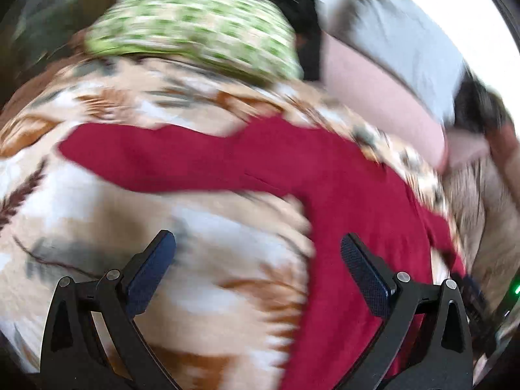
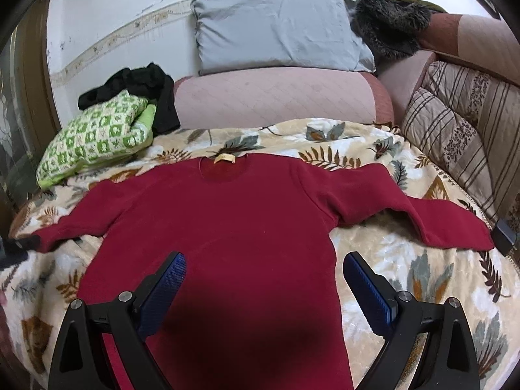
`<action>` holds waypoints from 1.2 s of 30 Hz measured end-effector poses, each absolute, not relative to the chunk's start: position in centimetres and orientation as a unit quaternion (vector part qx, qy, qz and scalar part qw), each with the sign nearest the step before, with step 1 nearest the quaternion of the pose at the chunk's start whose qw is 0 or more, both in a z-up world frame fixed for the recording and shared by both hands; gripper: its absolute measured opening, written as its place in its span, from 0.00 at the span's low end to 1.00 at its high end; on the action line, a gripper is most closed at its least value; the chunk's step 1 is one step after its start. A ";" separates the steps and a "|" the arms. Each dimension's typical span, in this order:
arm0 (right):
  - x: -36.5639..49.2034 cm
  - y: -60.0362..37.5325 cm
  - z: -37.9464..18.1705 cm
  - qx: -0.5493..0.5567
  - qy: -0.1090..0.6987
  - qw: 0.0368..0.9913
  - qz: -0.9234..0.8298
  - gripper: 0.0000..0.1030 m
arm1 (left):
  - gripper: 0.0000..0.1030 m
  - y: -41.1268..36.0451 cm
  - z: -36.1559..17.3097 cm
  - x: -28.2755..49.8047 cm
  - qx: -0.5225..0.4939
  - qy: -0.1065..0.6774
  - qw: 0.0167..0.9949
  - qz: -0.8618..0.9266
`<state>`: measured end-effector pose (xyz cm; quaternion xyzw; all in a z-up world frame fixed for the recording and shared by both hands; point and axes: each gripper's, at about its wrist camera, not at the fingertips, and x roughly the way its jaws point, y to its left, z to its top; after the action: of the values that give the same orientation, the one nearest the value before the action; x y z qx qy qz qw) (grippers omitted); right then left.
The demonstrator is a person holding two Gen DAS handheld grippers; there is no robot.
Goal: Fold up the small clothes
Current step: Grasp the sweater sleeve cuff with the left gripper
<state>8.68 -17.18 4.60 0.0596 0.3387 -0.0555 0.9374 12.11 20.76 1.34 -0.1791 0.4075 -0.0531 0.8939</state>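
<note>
At the left of the right wrist view, your red sweater (image 2: 227,227) lay flat on the leaf-print blanket (image 2: 406,276), one sleeve (image 2: 74,224) reaching toward the frame's left edge beneath the green patterned bundle (image 2: 97,136). Nothing looked folded yet, so you seemed to be at the first step. Your left gripper (image 1: 258,250) hung released over blanket and sweater body; the blur hid finer detail. Centre frame, your right gripper (image 2: 265,269) stood spread, holding nothing. The right sleeve (image 2: 422,208) probably needed pinching near its cuff, with bare blanket around it before the striped cushions (image 2: 464,130).
</note>
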 end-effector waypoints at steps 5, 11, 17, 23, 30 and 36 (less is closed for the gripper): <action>9.7 -15.8 3.8 0.028 0.351 0.935 -0.050 0.94 | 0.99 34.8 -1.0 11.6 -0.341 0.354 0.871 0.005; 11.6 -14.3 2.2 0.000 0.373 0.927 -0.041 0.94 | 0.97 40.6 -4.9 14.2 -0.495 0.338 0.800 -0.020; 12.1 -14.6 1.7 0.002 0.378 0.925 -0.045 0.94 | 0.95 40.7 -5.8 17.6 -0.523 0.325 0.787 -0.043; 12.6 -14.9 1.3 0.004 0.384 0.922 -0.044 0.94 | 0.88 42.4 -7.2 18.2 -0.569 0.284 0.771 -0.032; 12.6 -14.6 1.2 -0.001 0.385 0.922 -0.042 0.94 | 0.26 42.0 -7.6 19.0 -0.501 0.345 0.793 0.033; 12.7 -14.8 1.1 0.003 0.389 0.920 -0.046 0.94 | 0.07 40.1 -4.7 18.6 -0.353 0.366 0.855 0.103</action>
<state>12.72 -14.82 1.11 0.0027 0.3887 -0.0462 0.9202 18.55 40.08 -4.70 -0.3532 0.3655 0.1033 0.8550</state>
